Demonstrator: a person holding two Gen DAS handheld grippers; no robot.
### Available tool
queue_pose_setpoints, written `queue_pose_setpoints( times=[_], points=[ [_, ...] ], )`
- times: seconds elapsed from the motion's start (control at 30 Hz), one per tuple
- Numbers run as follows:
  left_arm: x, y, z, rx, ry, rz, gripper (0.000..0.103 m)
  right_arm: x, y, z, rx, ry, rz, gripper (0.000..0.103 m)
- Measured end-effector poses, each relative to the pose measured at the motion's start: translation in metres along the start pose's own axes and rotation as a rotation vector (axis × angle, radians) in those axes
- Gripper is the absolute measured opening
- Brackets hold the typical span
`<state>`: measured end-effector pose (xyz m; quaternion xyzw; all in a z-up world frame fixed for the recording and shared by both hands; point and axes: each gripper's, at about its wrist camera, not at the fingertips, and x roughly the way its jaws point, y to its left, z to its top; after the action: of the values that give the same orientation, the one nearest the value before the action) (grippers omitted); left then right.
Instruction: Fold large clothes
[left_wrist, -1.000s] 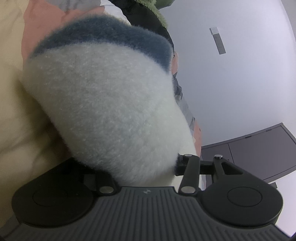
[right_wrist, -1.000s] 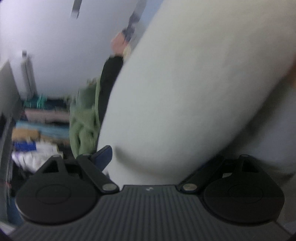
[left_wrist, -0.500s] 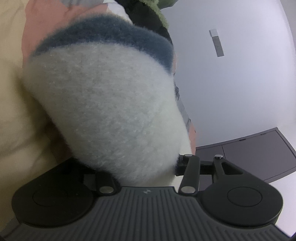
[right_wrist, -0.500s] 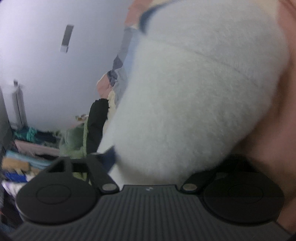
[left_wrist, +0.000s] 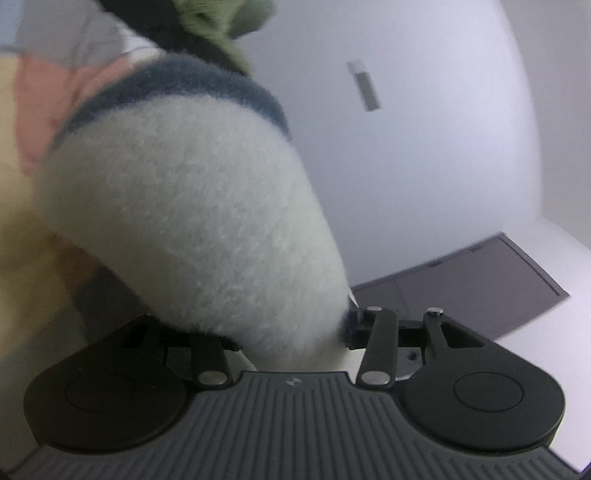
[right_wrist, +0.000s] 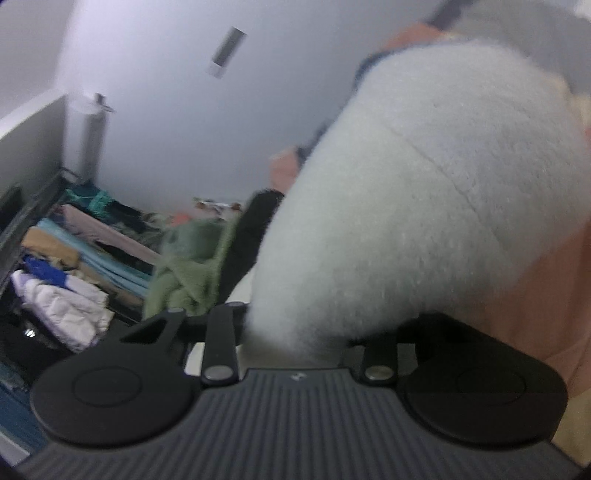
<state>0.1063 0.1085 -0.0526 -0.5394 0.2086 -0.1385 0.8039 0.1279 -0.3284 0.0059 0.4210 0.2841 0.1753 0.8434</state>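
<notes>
Fleece garment (left_wrist: 192, 221), white, plush and rounded with a blue-grey band, bulges from both your grippers; your left gripper (left_wrist: 291, 343) pinches one bunched end; your right gripper (right_wrist: 295, 343) clamps another (right_wrist: 406, 206), near a crumpled green fleece (right_wrist: 184, 273).

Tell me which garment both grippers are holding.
The white fleece garment with a dark blue band: it fills the left gripper and right gripper, unlike the green fleece lying beyond.

Both claws' tips hidden by fleece (left_wrist: 192, 221), bkgd blurred.
</notes>
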Motion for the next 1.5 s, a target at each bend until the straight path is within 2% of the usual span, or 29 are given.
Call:
queue_pose_setpoints(
  times=[0.17,0.33,0.53,0.7,0.8,0.9,1.03,1.27,1.5],
  points=[
    [0.006,-0.056,-0.018,0.05,0.014,-0.067,0.052,-0.04,0.015,0.033,-0.029,-0.064,0.056,0.04],
    [0.036,-0.112,-0.04,0.103,0.048,-0.124,0.052,-0.082,0.019,0.077,-0.033,-0.14,0.076,0.04],
    [0.108,-0.163,-0.079,0.141,0.107,-0.171,0.052,-0.124,0.003,0.126,-0.036,-0.246,0.048,0.04],
    [0.187,-0.178,-0.119,0.148,0.175,-0.174,0.052,-0.145,-0.036,0.163,0.001,-0.319,-0.026,0.04],
    [0.228,-0.173,-0.148,0.172,0.214,-0.167,0.052,-0.148,-0.064,0.181,0.011,-0.337,-0.072,0.04],
    [0.267,-0.153,-0.173,0.164,0.267,-0.149,0.052,-0.144,-0.101,0.19,0.026,-0.354,-0.107,0.04],
    [0.305,-0.114,-0.203,0.153,0.325,-0.108,0.052,-0.133,-0.148,0.186,0.053,-0.336,-0.156,0.04],
    [0.33,-0.046,-0.227,0.155,0.376,-0.047,0.052,-0.103,-0.216,0.156,0.141,-0.301,-0.195,0.04],
    [0.329,-0.01,-0.237,0.195,0.382,-0.081,0.057,-0.09,-0.249,0.122,0.21,-0.332,-0.146,0.042]
  ],
)
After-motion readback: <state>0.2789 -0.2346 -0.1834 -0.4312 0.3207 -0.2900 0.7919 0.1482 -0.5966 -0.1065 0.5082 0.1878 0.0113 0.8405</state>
